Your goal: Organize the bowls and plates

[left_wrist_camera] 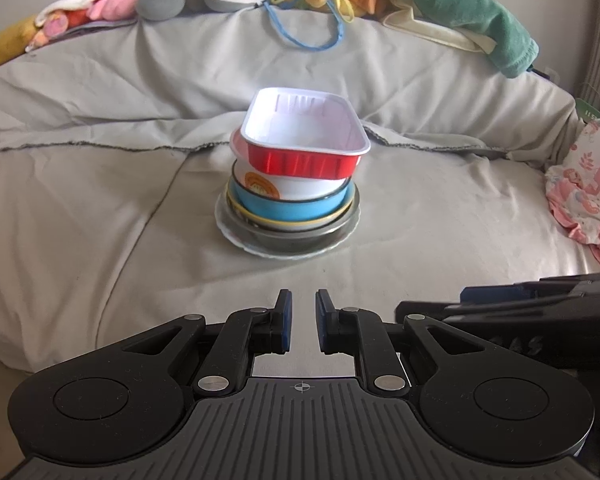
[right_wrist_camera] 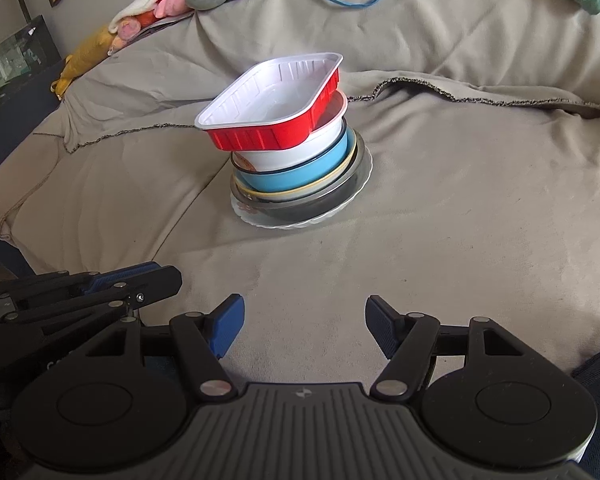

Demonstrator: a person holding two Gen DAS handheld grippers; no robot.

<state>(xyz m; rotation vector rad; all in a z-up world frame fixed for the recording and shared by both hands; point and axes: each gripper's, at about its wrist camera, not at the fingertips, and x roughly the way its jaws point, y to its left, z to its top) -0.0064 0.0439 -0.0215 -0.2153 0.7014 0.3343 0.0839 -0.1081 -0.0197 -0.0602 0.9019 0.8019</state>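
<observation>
A stack of dishes stands on the grey bed cover in both views. On top is a red foil tray (left_wrist_camera: 300,162) (right_wrist_camera: 260,136) with a white inside, sitting tilted. Under it are a white bowl (left_wrist_camera: 296,186) (right_wrist_camera: 300,152), a blue bowl (left_wrist_camera: 296,210) (right_wrist_camera: 296,178), a yellow-rimmed dish, a dark grey bowl (left_wrist_camera: 300,236) (right_wrist_camera: 312,204) and a white plate (left_wrist_camera: 236,236) (right_wrist_camera: 260,218) at the bottom. My left gripper (left_wrist_camera: 303,304) is nearly closed with a narrow gap and empty, well short of the stack. My right gripper (right_wrist_camera: 304,312) is open and empty, also short of the stack.
Soft toys (left_wrist_camera: 100,8) and a green cloth (left_wrist_camera: 460,4) line the far edge of the bed. A pink patterned cloth (left_wrist_camera: 588,184) lies at the right. The right gripper's body (left_wrist_camera: 540,312) shows beside my left one. The bed's left edge drops off (right_wrist_camera: 4,216).
</observation>
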